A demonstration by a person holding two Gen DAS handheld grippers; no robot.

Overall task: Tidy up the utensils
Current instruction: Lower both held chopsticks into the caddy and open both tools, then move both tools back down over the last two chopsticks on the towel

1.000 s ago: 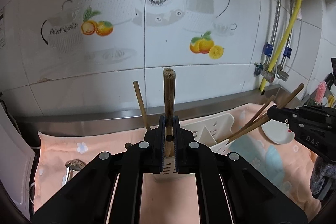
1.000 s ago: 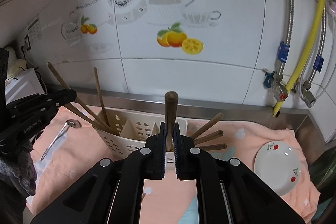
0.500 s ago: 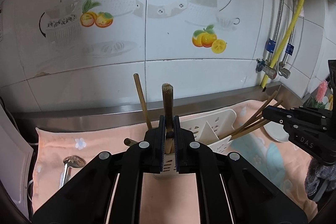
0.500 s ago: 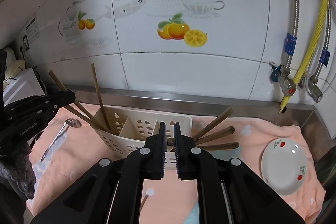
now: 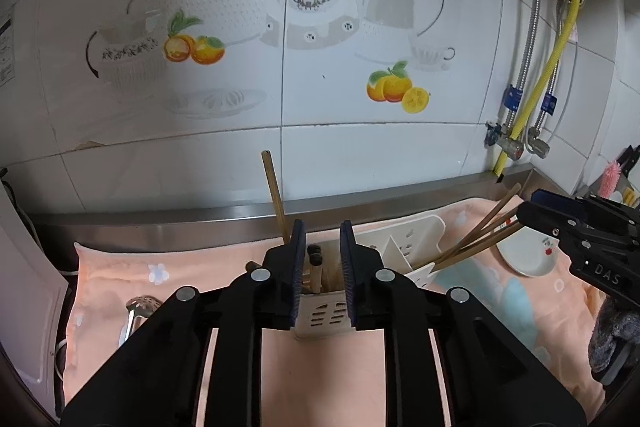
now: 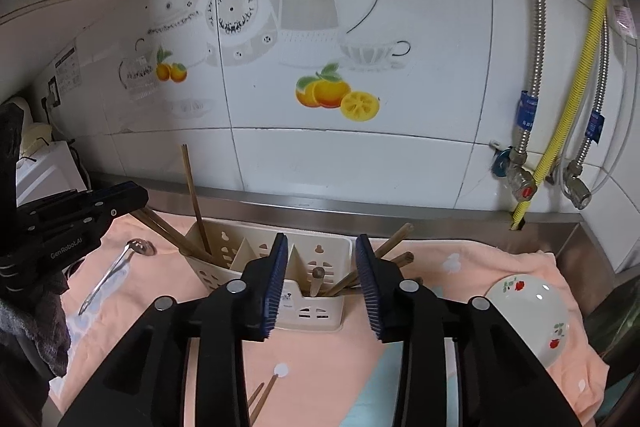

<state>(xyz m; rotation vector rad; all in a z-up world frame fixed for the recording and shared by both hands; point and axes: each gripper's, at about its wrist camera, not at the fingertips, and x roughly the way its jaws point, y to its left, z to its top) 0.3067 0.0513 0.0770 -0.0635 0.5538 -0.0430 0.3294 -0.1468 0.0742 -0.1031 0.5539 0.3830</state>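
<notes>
A white slotted utensil caddy [image 5: 404, 243] [image 6: 256, 259] stands on the peach cloth. My left gripper [image 5: 320, 255] is open just above its left compartment, where brown wooden chopsticks [image 5: 314, 267] stand, with a taller one [image 5: 274, 195] leaning behind. My right gripper [image 6: 322, 279] is open over the right compartment, where a wooden chopstick [image 6: 318, 281] stands and more chopsticks [image 6: 394, 241] lean out to the right. Both grippers hold nothing. The right gripper shows in the left wrist view [image 5: 532, 207], and the left gripper shows in the right wrist view [image 6: 132, 197].
A metal slotted spoon [image 6: 116, 269] [image 5: 138, 309] lies on the cloth left of the caddy. A small white plate [image 6: 528, 311] [image 5: 528, 253] sits at the right. Loose chopsticks [image 6: 260, 401] lie on the cloth near me. The tiled wall, steel ledge and pipes [image 6: 556, 131] are behind.
Both grippers lowered their wooden chopsticks into the caddy, then opened and let go. The chopsticks now stand in the compartments.
</notes>
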